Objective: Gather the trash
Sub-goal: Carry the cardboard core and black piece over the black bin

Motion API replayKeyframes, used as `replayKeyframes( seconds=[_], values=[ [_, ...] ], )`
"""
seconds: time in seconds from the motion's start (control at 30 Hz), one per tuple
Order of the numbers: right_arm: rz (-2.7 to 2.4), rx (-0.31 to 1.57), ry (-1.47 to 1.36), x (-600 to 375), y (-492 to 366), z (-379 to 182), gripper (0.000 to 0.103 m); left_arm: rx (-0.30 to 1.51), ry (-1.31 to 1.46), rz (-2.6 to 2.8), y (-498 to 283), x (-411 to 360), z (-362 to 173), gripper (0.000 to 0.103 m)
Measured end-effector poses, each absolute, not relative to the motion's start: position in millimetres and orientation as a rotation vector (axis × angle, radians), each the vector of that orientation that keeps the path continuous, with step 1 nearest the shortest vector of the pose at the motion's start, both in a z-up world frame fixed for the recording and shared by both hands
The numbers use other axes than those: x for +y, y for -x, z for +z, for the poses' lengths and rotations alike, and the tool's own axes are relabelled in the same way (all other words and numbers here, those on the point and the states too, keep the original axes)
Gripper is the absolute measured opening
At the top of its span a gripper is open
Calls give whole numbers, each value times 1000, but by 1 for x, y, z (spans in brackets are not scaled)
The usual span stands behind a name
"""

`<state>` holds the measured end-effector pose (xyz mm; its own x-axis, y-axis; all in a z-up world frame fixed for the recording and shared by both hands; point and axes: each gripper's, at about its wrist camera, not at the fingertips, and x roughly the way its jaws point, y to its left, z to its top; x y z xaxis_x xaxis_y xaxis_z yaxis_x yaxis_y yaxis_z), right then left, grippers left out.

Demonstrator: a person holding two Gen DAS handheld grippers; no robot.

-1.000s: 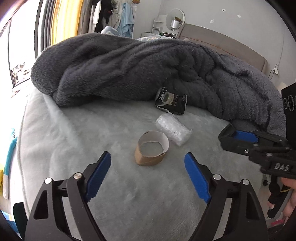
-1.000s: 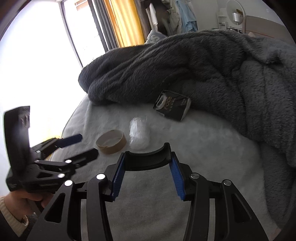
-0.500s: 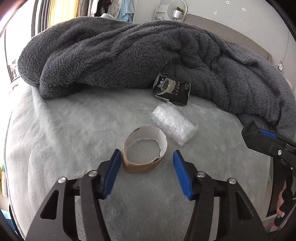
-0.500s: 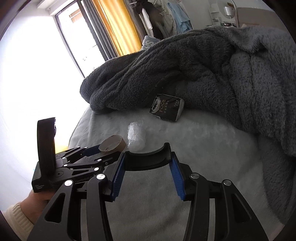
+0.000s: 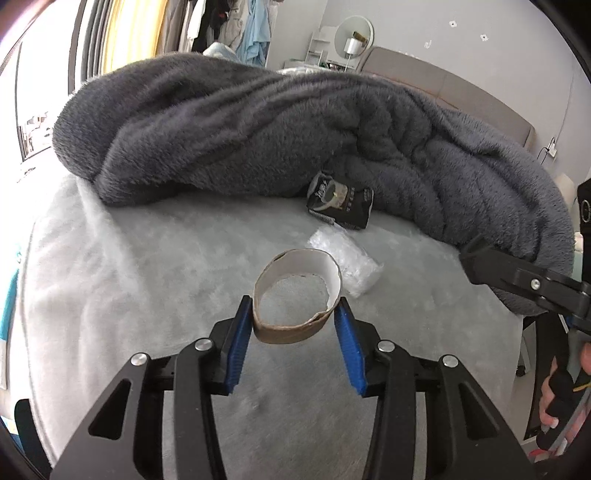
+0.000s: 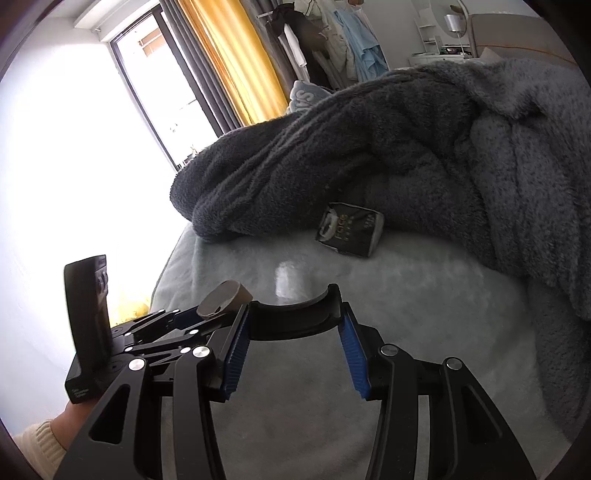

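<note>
**Left gripper clamps cardboard ring on the bed**

Nearest in the left wrist view, the left gripper [image 5: 295, 323] has its 2 blue ribbed pads [image 5: 238, 339] pressed against opposite sides of a cardboard tape core [image 5: 297, 295], narrowed to the ring's width. The core is a short brown band, white inside, with a torn, ragged inner edge; it is hollow, and pale fabric shows through its middle. It sits at the fingertips just above the light grey plush bed cover [image 5: 147, 280], whose nap looks soft and slightly shiny.

The right gripper [image 6: 291, 332] holds a curved black plastic piece [image 6: 295, 319] spanning the gap between its blue pads, which stand moderately apart with the piece's 2 ends against them. What this arc-shaped piece is I cannot tell.

Just beyond the core lies a crumpled clear plastic wrapper [image 5: 345, 258], glossy and wrinkled, flat on the cover. Farther back rests a black printed packet [image 5: 341, 201], rectangular and soft-sided, its rear edge touching the dark grey fleece blanket [image 5: 258, 133]. Whether the packet holds anything cannot be seen. The blanket is thick, fuzzy and heaped in long rolled folds across the bed.

Farthest off are yellow curtains [image 6: 236, 62], hanging clothes [image 6: 332, 44] and a round mirror [image 5: 354, 31].
</note>
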<state>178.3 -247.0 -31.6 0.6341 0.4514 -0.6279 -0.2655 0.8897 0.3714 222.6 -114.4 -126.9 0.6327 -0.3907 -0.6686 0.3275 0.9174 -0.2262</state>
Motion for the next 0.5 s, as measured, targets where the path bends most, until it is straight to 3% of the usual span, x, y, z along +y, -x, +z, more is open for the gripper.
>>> replayKeyframes(
  seconds=[0.5],
  values=[
    [511, 767, -222, -167, -190, -13, 48, 748, 50, -368, -194, -44, -110, 48]
  ],
)
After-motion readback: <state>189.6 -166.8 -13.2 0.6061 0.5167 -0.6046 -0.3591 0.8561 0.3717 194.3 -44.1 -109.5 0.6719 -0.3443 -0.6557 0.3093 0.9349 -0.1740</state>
